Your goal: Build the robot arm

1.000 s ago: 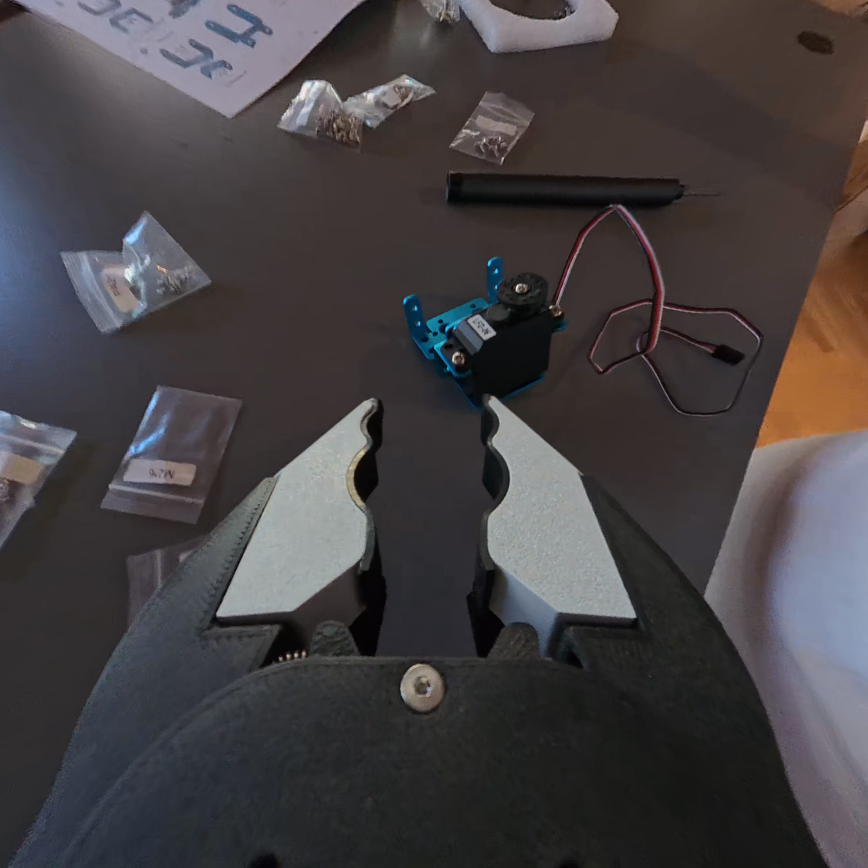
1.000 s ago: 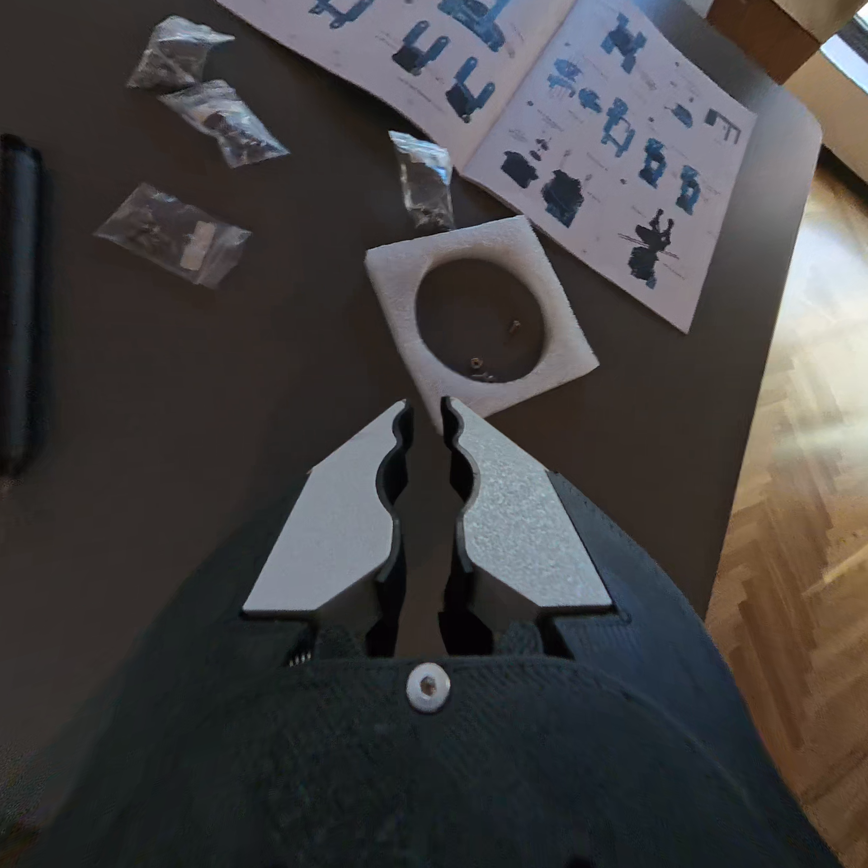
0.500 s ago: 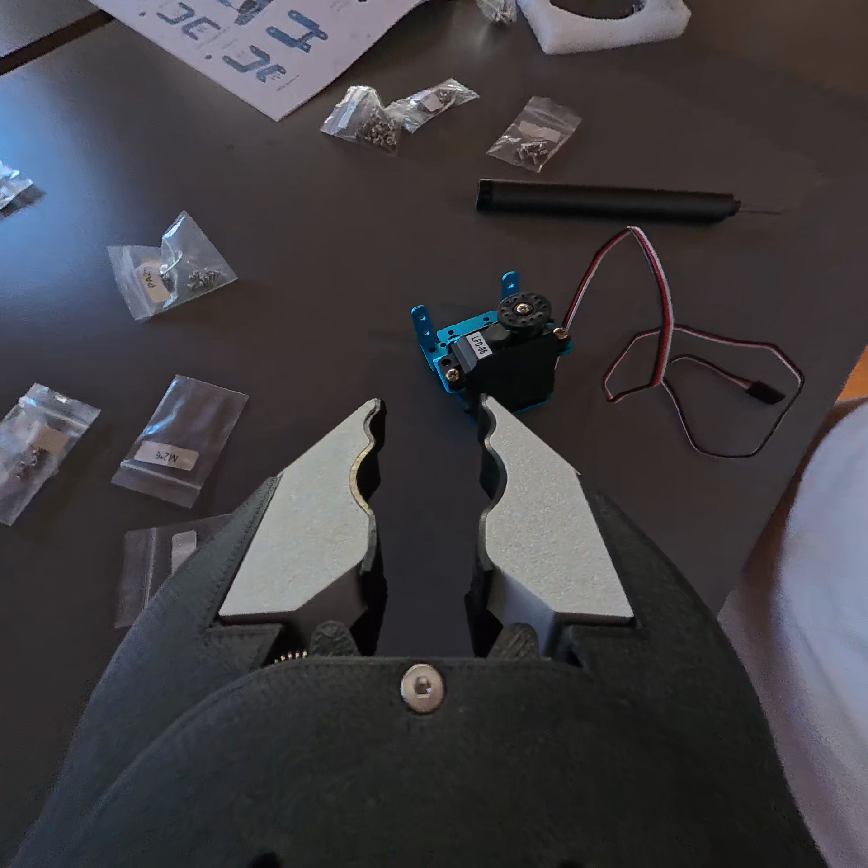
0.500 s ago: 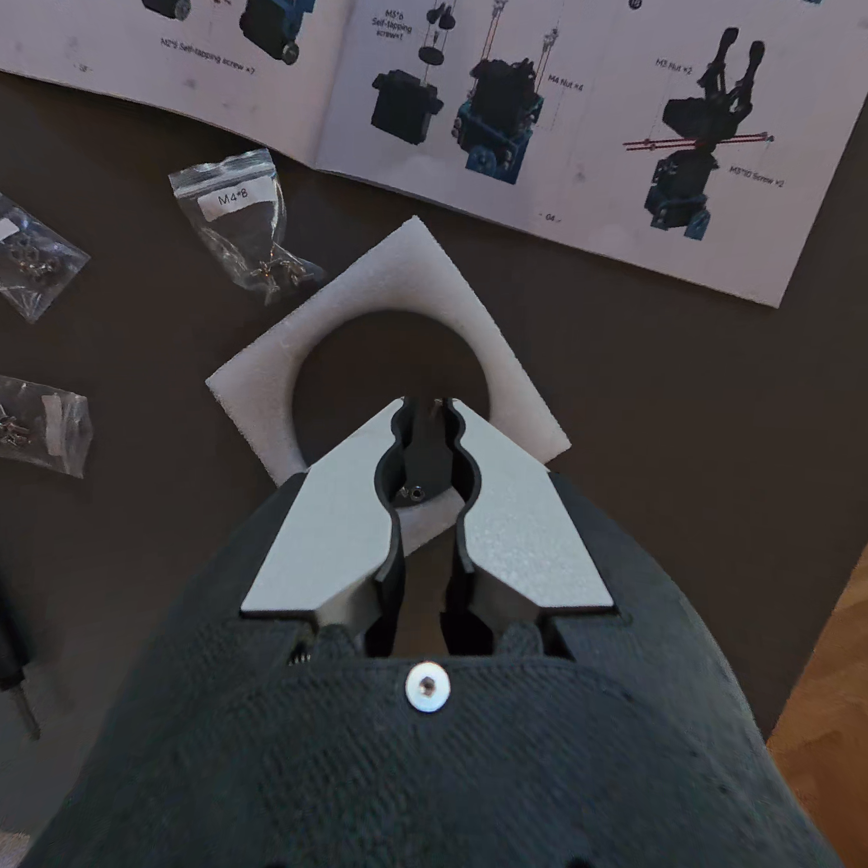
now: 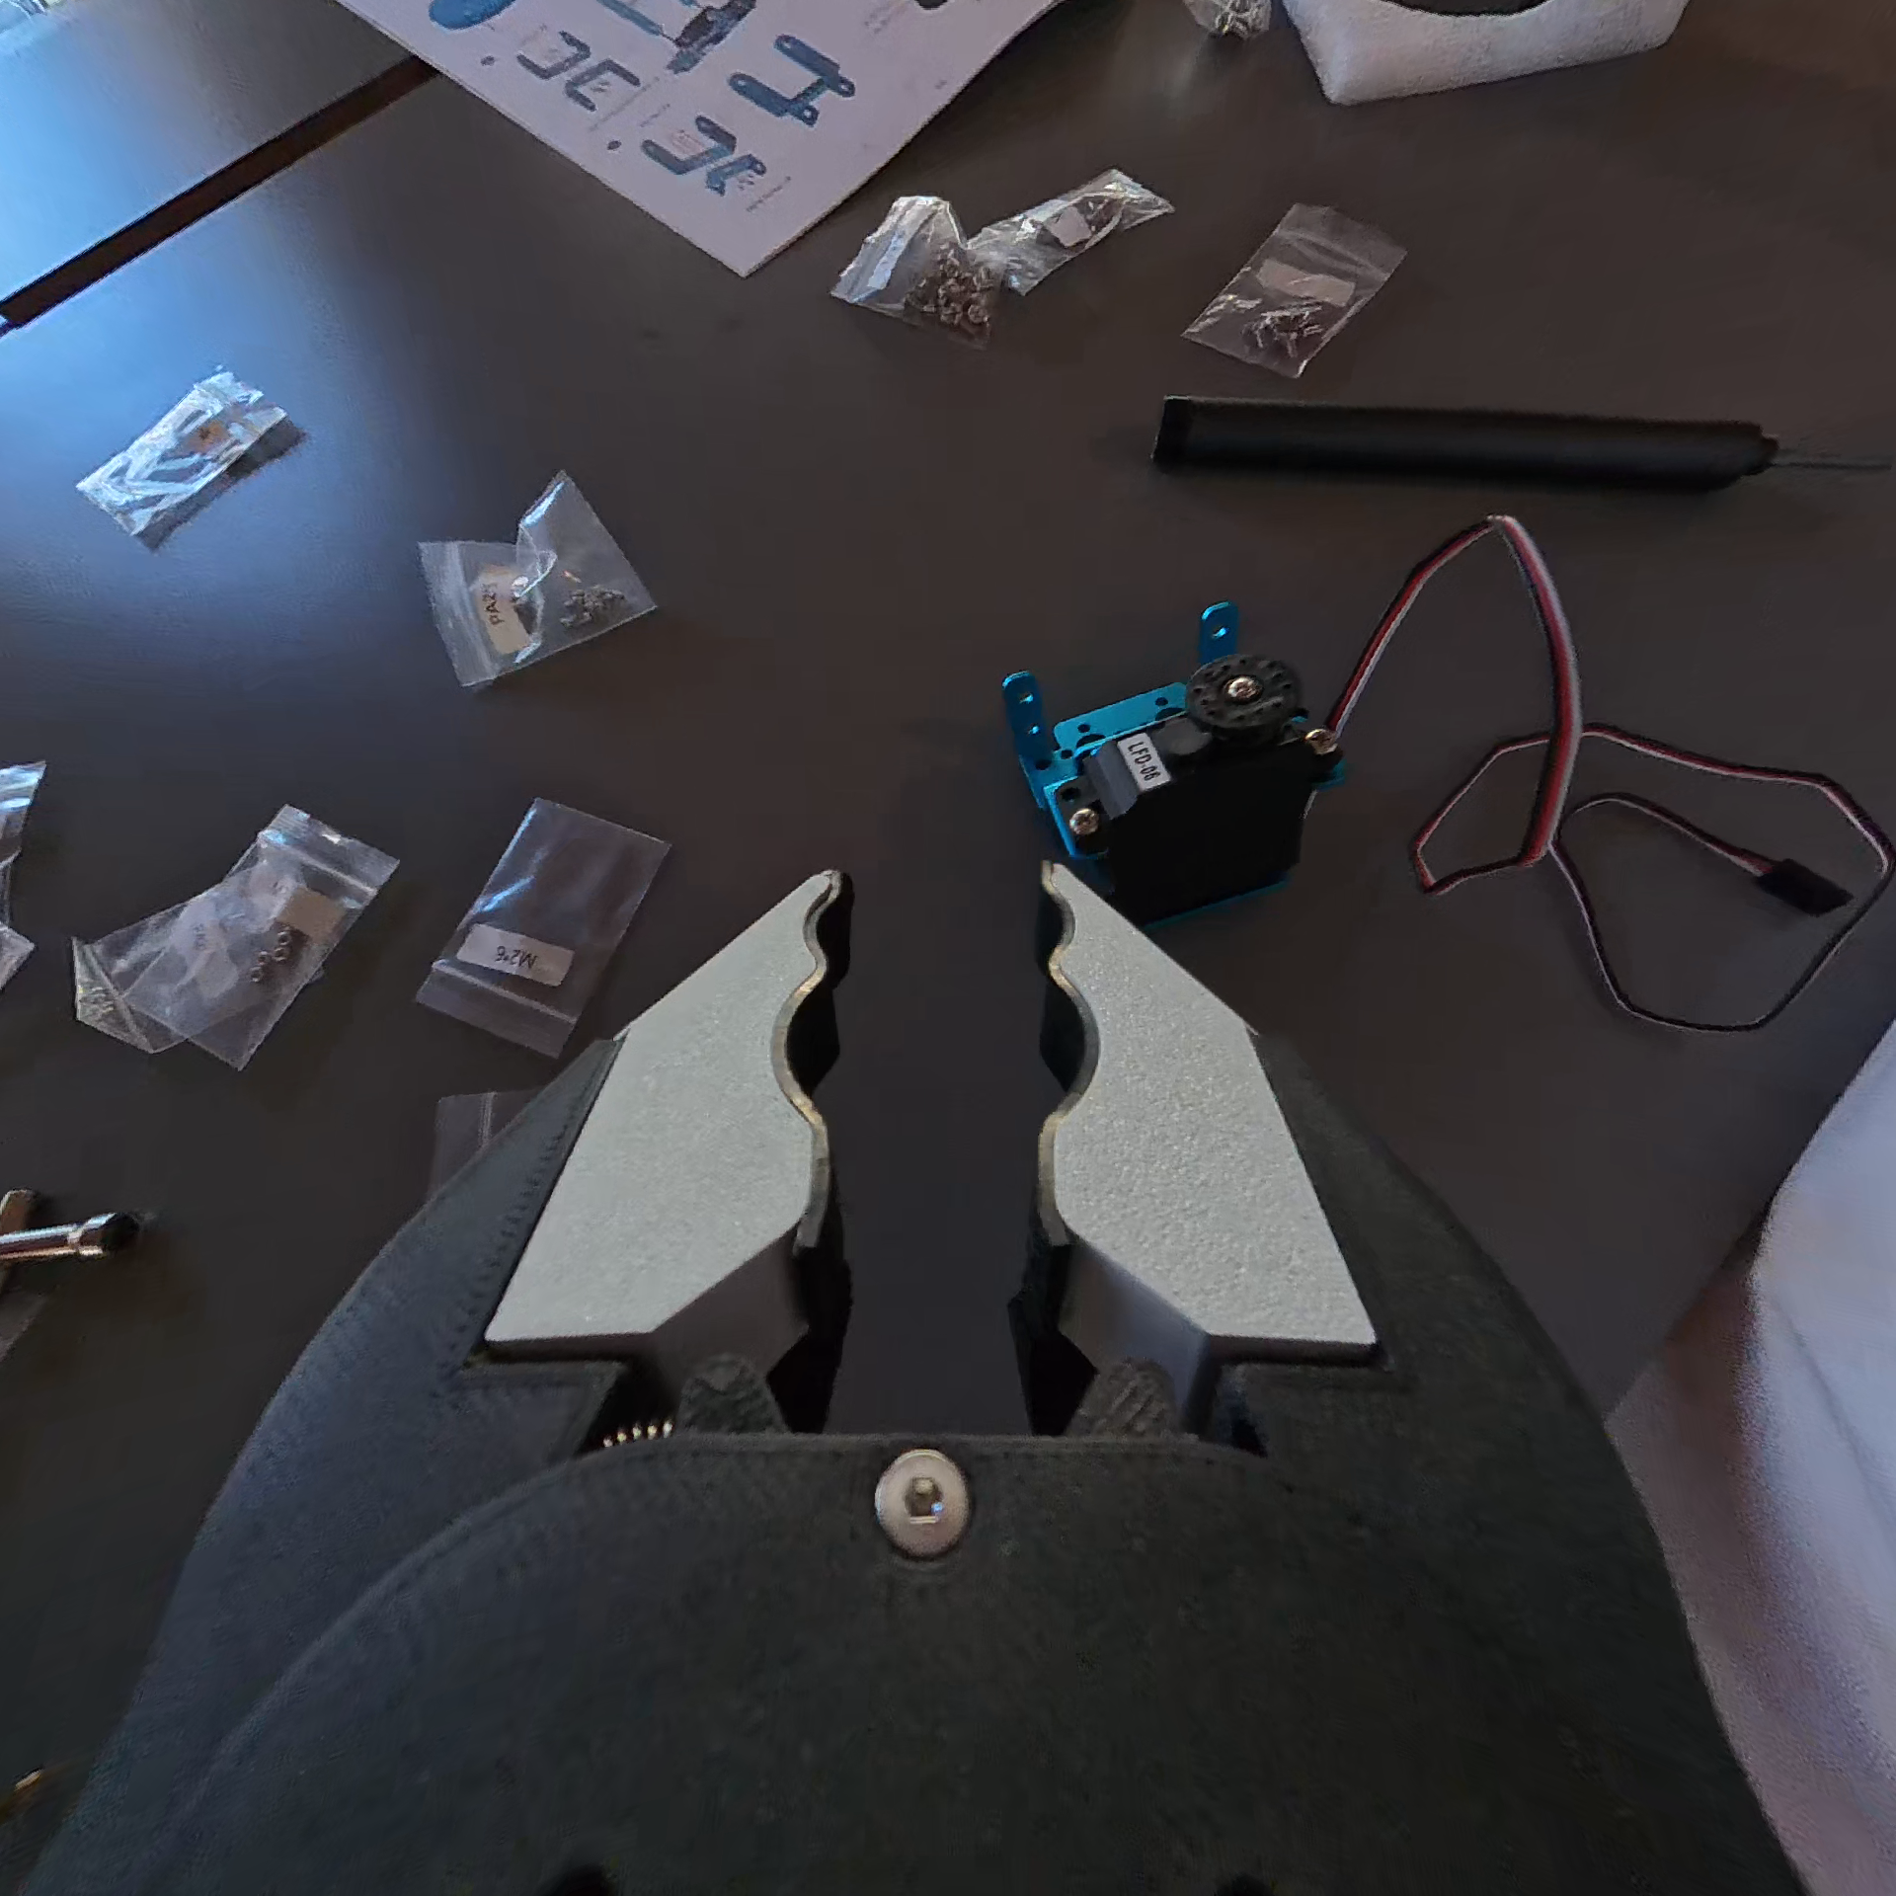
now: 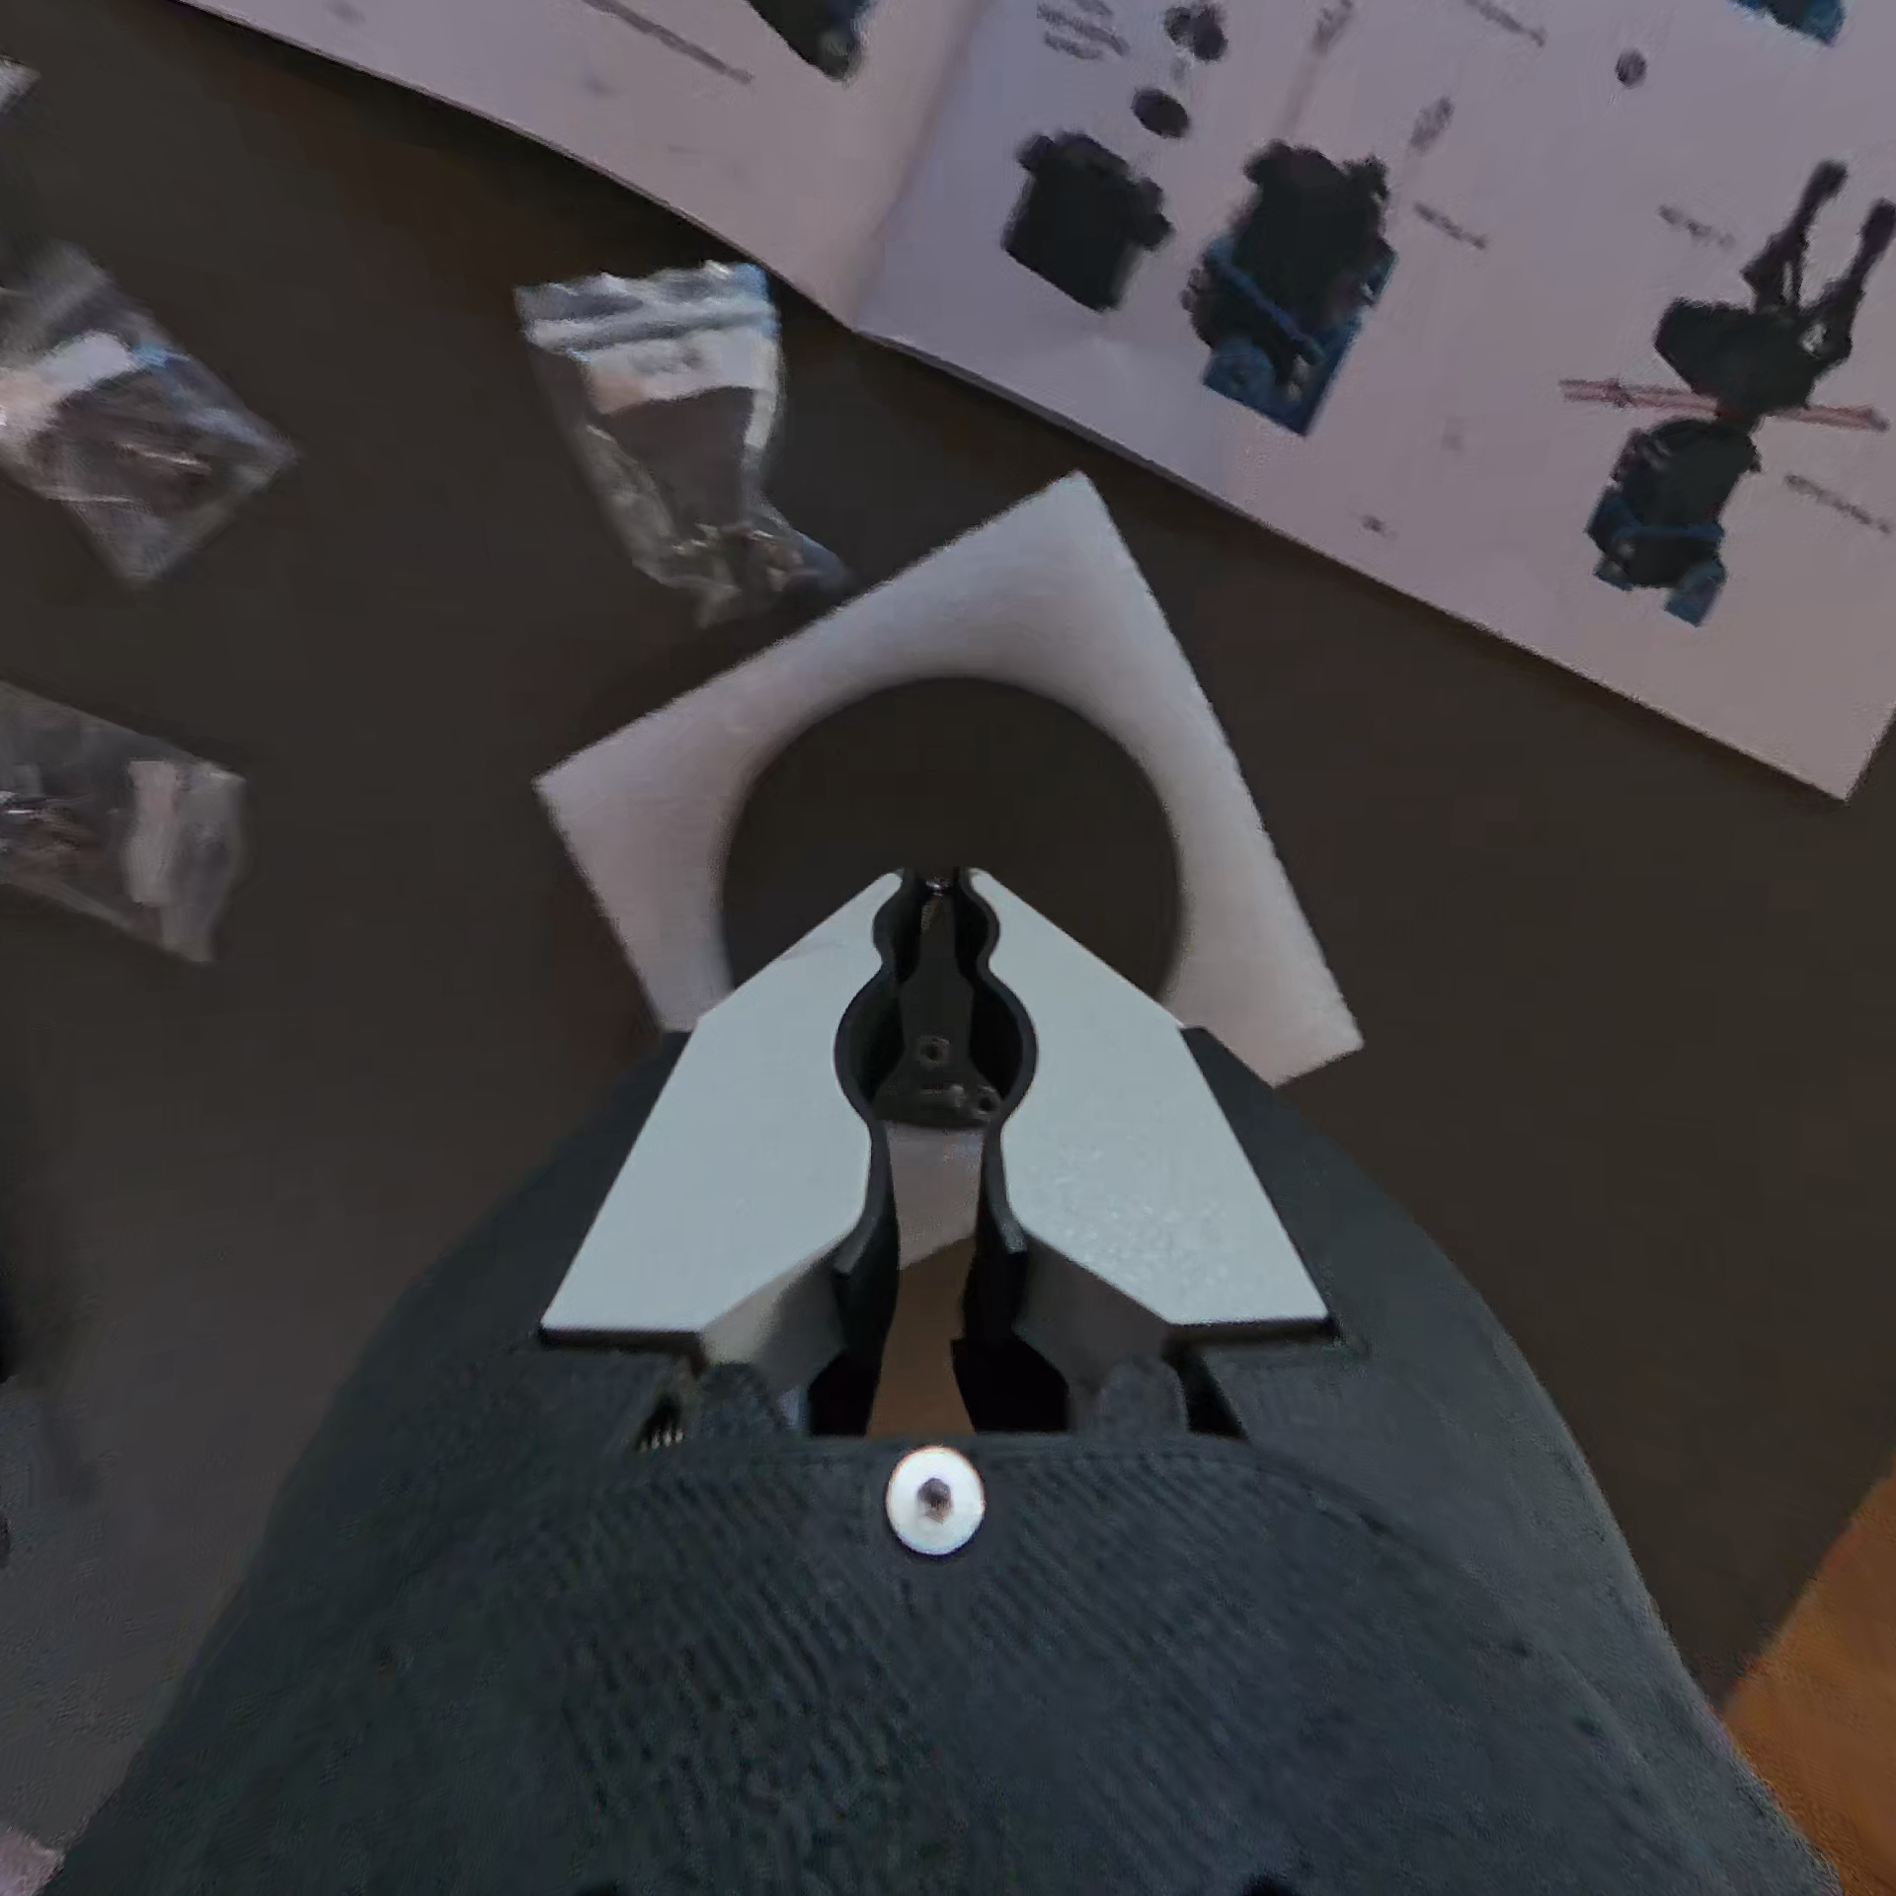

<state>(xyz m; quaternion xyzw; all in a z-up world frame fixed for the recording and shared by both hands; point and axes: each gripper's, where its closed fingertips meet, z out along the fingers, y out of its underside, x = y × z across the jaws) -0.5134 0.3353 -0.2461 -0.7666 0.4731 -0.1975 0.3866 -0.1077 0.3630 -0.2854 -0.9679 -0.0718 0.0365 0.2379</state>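
My left gripper (image 5: 941, 874) is open and empty, held above the dark table (image 5: 821, 513). Just beyond its right fingertip lies a black servo (image 5: 1200, 811) in a blue metal bracket (image 5: 1047, 759), with a red, white and black wire (image 5: 1559, 698) looping to the right. My right gripper (image 6: 932, 880) is shut, pinching a small metal screw (image 6: 932, 891) at its tips. It hangs over the round hole of a white foam square (image 6: 1026, 605).
An open instruction booklet (image 6: 1334, 257) lies behind the foam. Several small bags of screws (image 5: 534, 585) (image 6: 677, 431) are scattered on the table. A black cylindrical tool (image 5: 1457, 451) lies behind the servo. White cloth (image 5: 1795, 1436) is at the right; the table edge and wooden floor (image 6: 1826, 1642) are near. One gripper's finger ends stand about 40 centimeters off the other's. From the left gripper's tips to the black servo (image 5: 1200, 811) is close to 4 centimeters.
My right gripper went down into the foam ring's hole and closed on a small screw. My left gripper drifted left and back a little and stays open.
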